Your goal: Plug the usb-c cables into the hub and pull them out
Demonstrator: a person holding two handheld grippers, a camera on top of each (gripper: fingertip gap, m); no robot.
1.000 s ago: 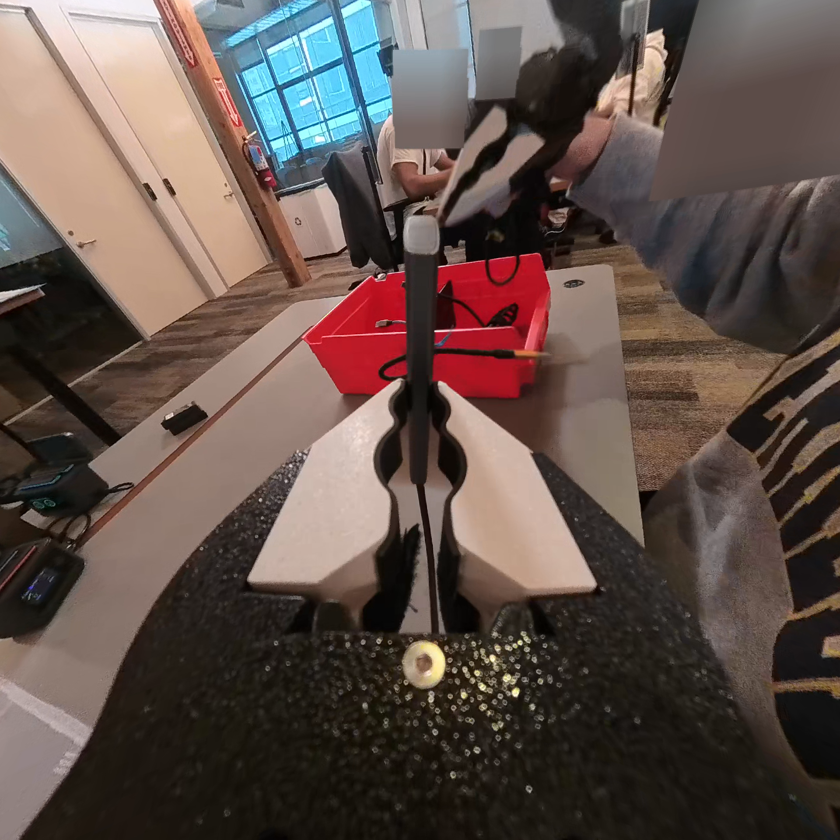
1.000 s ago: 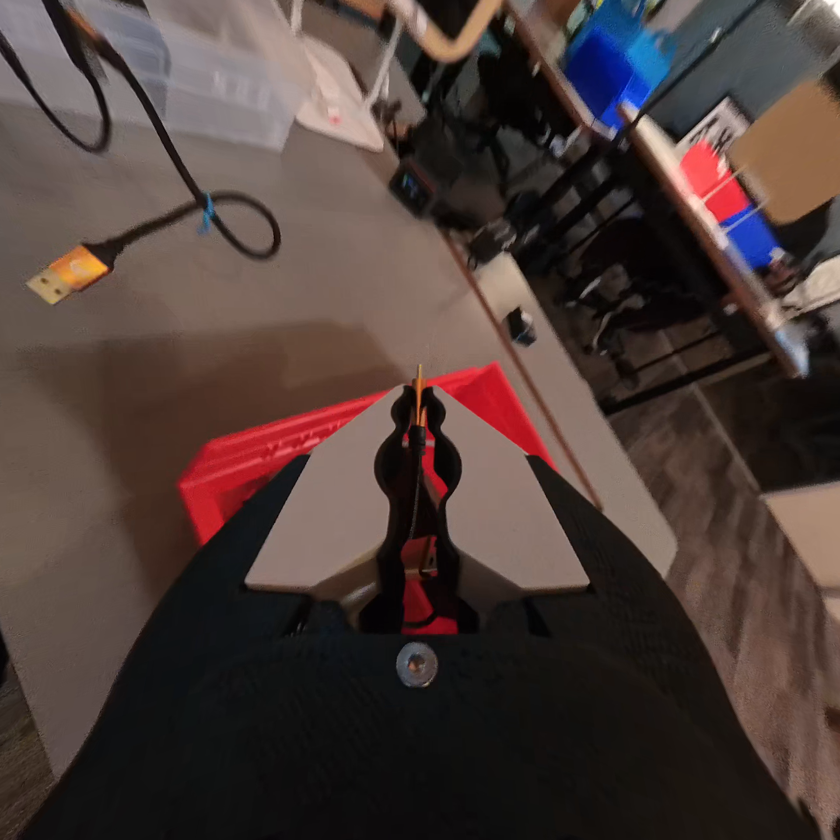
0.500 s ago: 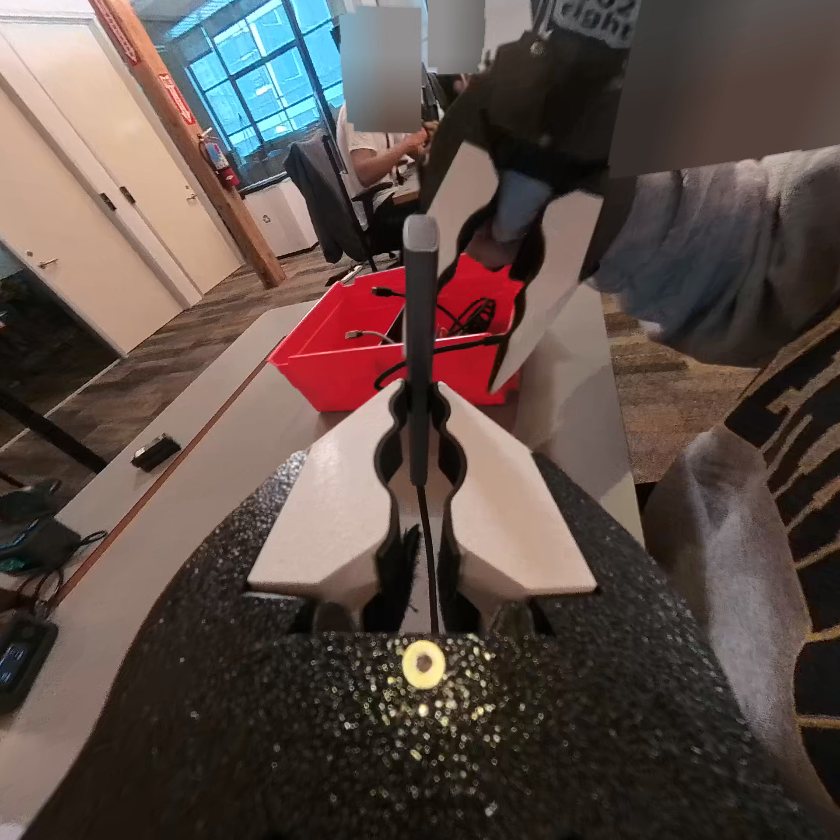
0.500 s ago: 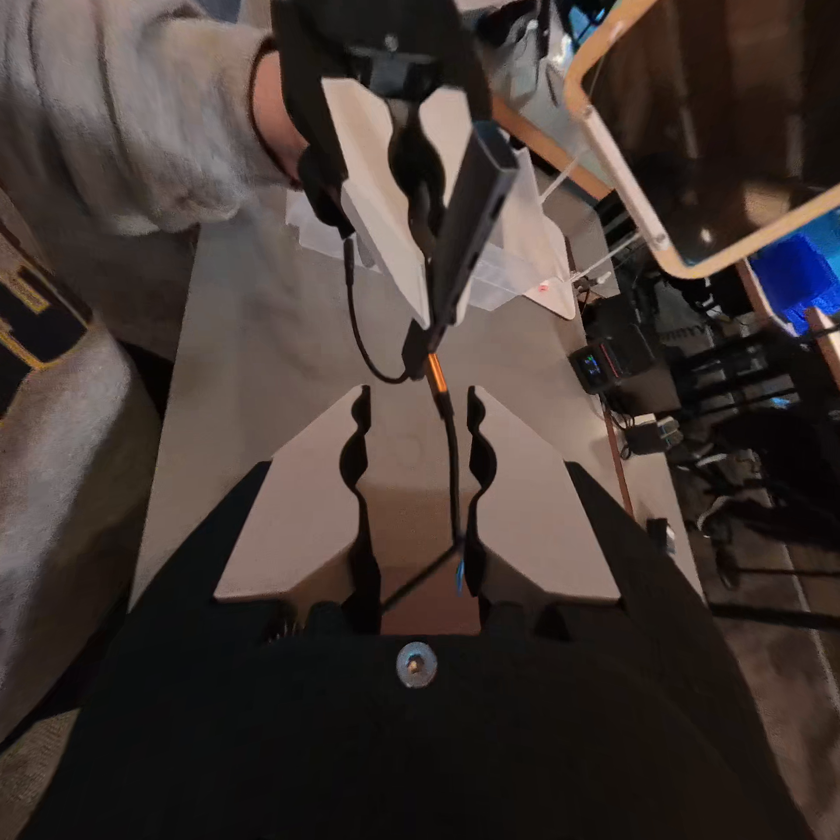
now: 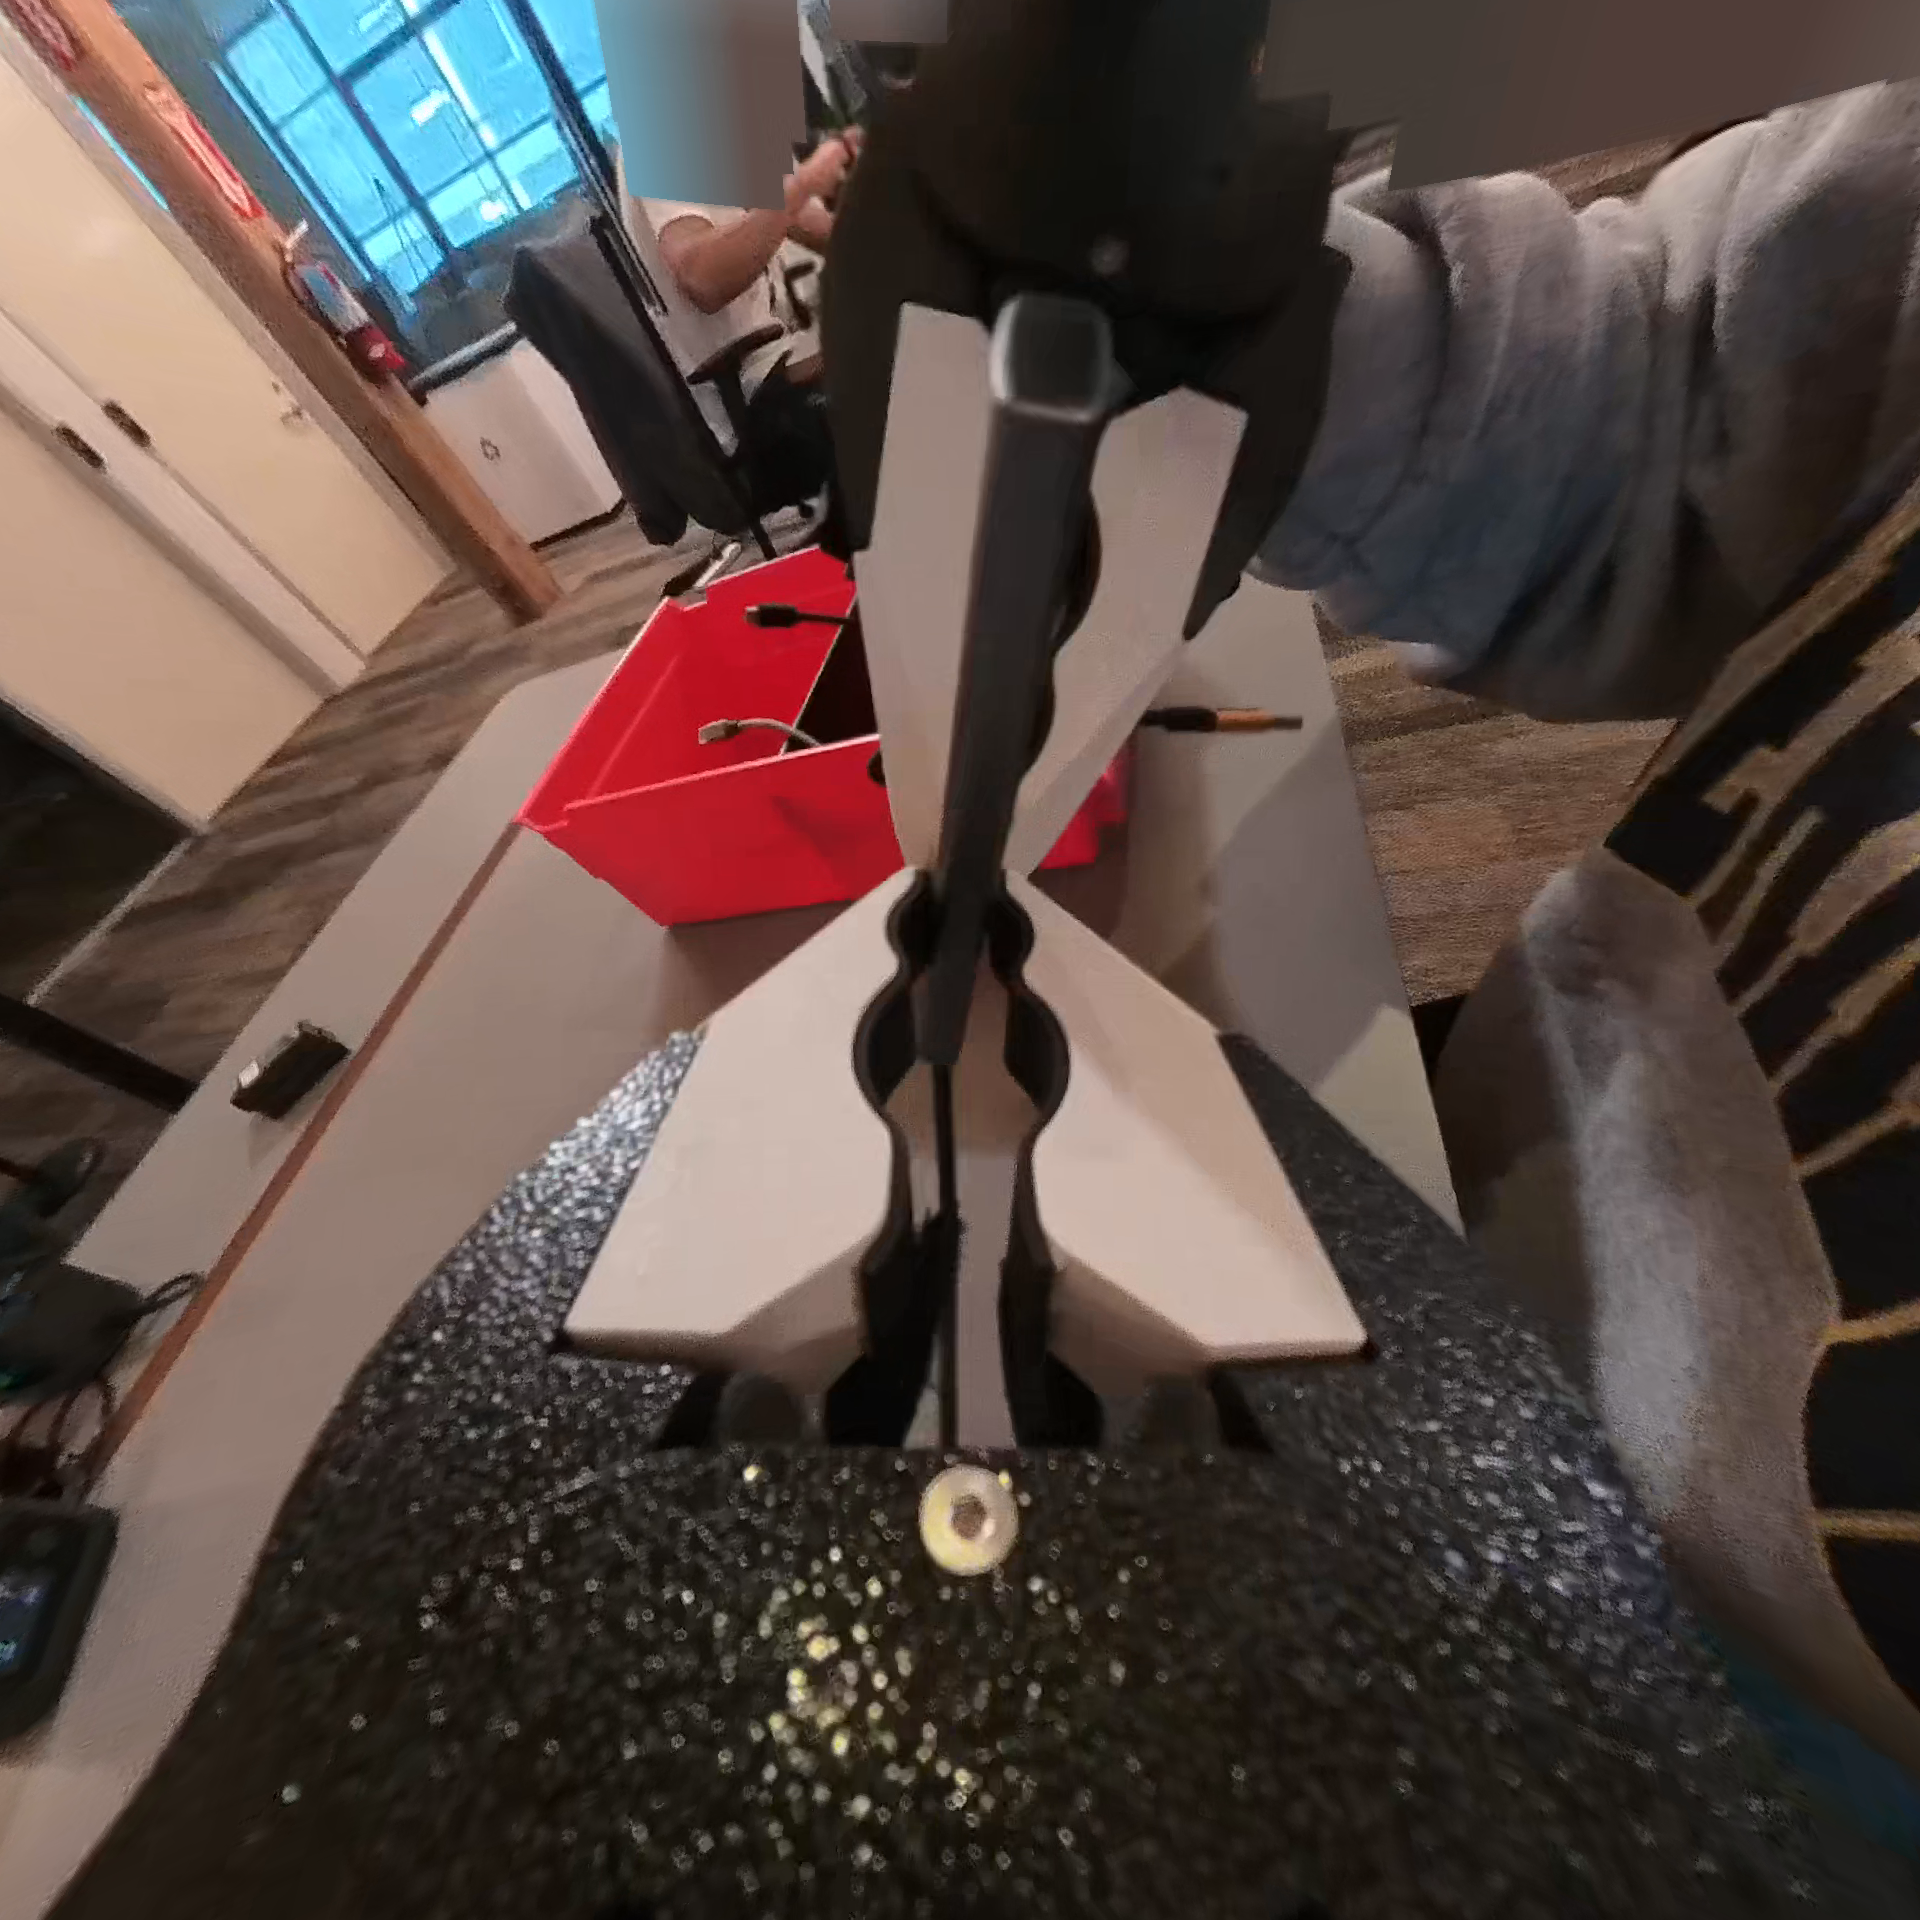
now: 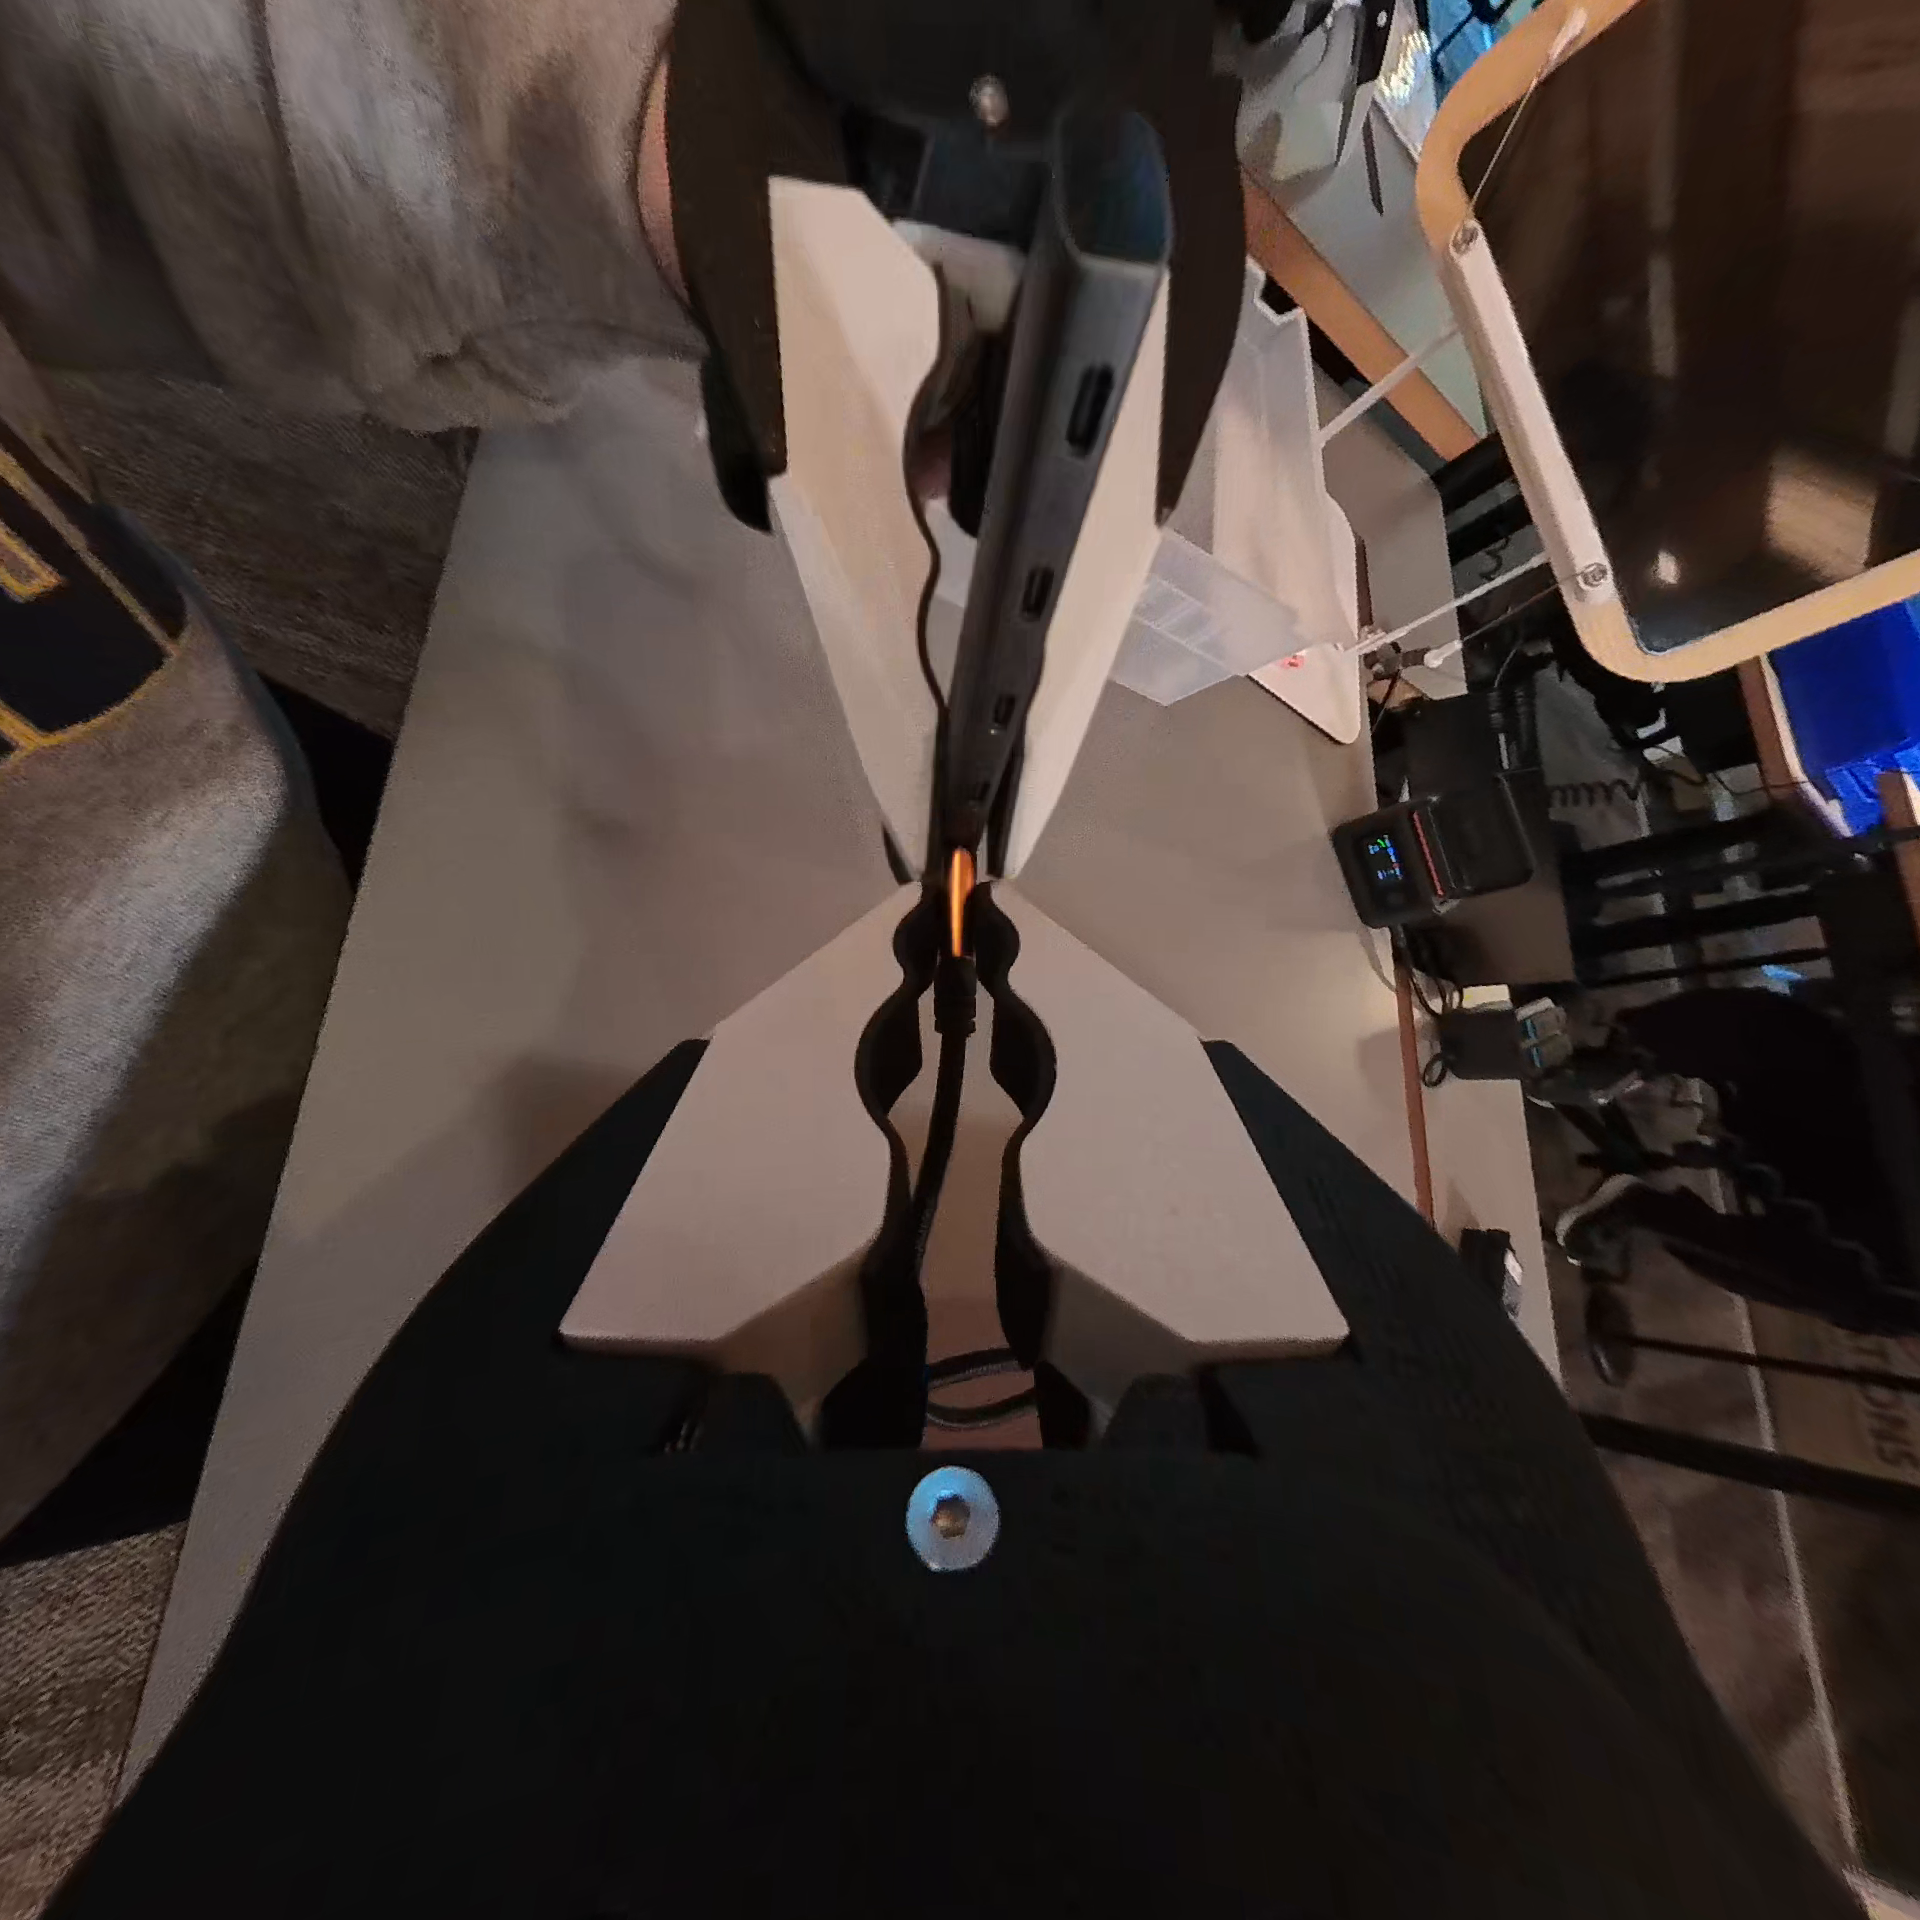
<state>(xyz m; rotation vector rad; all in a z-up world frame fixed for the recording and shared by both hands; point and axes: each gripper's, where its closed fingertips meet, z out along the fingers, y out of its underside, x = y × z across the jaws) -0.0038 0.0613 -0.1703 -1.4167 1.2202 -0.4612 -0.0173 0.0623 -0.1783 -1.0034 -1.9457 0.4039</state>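
My left gripper (image 5: 961, 904) is shut on the slim dark grey hub (image 5: 997, 644), which stands up from its fingertips. The hub's thin lead runs back between the jaws. My right gripper (image 6: 956, 909) is shut on the orange usb-c plug (image 6: 957, 925) of a black cable. It meets the left gripper tip to tip above the table. The plug's tip touches the lower end of the hub (image 6: 1049, 499), below a row of side ports; I cannot tell whether it is seated. The right gripper's white fingers (image 5: 1153, 540) rise behind the hub.
A red bin (image 5: 748, 831) with loose cables stands on the grey table (image 6: 623, 727) behind the grippers. A loose orange-tipped cable end (image 5: 1247, 717) sticks out beside it. A clear plastic box (image 6: 1216, 613) and a black unit with a screen (image 6: 1434, 862) sit to the right. My two grippers' fingertips are within a few centimetres of each other.
The right gripper swung from over the red bin to face the hub, stood open around the cable half a second ago, and has now shut on the orange plug at the hub's end.
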